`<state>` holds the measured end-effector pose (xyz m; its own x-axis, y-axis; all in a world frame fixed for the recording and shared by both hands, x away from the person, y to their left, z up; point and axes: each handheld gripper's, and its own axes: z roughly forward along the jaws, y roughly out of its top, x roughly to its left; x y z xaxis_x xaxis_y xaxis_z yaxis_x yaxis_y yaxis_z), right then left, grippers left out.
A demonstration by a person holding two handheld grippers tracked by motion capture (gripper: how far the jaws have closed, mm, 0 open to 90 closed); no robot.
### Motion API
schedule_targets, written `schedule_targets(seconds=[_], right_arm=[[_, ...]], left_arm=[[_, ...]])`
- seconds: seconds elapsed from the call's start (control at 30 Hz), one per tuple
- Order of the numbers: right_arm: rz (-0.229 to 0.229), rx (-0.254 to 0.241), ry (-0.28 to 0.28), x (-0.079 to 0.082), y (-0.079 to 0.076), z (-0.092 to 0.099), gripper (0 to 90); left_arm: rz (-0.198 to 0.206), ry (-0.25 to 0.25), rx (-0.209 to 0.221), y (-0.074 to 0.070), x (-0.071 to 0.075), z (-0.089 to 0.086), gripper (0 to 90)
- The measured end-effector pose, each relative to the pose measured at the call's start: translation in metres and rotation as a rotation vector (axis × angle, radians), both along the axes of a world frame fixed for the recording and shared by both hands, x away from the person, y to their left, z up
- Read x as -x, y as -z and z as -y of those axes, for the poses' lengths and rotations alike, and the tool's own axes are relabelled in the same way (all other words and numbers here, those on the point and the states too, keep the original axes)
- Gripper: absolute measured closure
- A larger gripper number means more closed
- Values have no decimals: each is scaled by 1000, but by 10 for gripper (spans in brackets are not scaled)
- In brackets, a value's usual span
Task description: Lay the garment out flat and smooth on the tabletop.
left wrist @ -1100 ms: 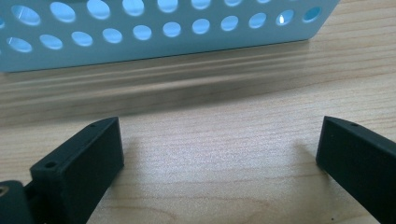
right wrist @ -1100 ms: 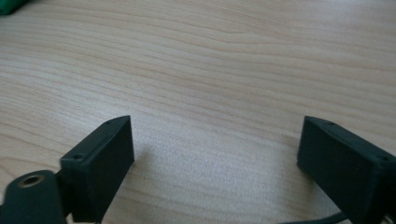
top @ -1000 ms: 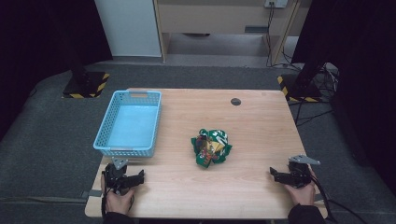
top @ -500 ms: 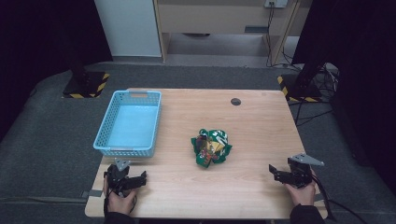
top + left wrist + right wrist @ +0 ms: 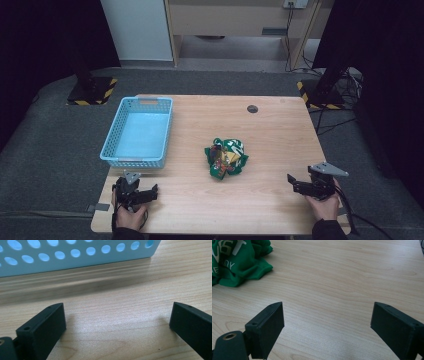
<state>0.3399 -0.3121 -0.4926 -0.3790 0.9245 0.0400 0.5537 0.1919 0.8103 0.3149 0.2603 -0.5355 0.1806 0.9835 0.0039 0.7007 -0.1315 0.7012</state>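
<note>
I had the left tongs (image 5: 150,192) resting low at the near left corner of the pale wooden worktop (image 5: 280,145), just in front of the light blue perforated plastic basket (image 5: 137,131); their jaws stood wide apart with nothing but bare wood between them, and in the left gripper view the basket's holed wall (image 5: 75,255) ran across the top of the frame, close ahead; I could see no contact between the jaws and that wall. My right tongs (image 5: 292,183) were at the near right corner, pointing inward across the worktop, held in my right hand (image 5: 322,205); their jaws were likewise spread wide and held nothing; the grey three-cornered plate sat on top of them. The crumpled green cloth with white lettering and yellow and red patches (image 5: 226,157) lay in a heap near the middle of the worktop, well apart from both tongs and to the right of the basket; in the right gripper view its edge (image 5: 237,262) showed at the upper left, beyond the left jaw and clear of it; the basket held nothing that I could see.
</note>
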Motion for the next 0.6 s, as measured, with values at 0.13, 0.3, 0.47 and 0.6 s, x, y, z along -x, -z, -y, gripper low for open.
schedule_targets(seconds=[0.13,0.3,0.47,0.6], right_arm=[[12,7,-8,0,-7,-4,115],[32,5,-30,-1,-16,-11,114],[52,2,-53,1,-25,-19,116],[63,3,-77,-1,-33,-25,122]], left_arm=[[0,9,0,0,0,0,0],[0,9,0,0,0,0,0],[0,8,0,0,0,1,0],[0,11,-1,0,0,1,0]])
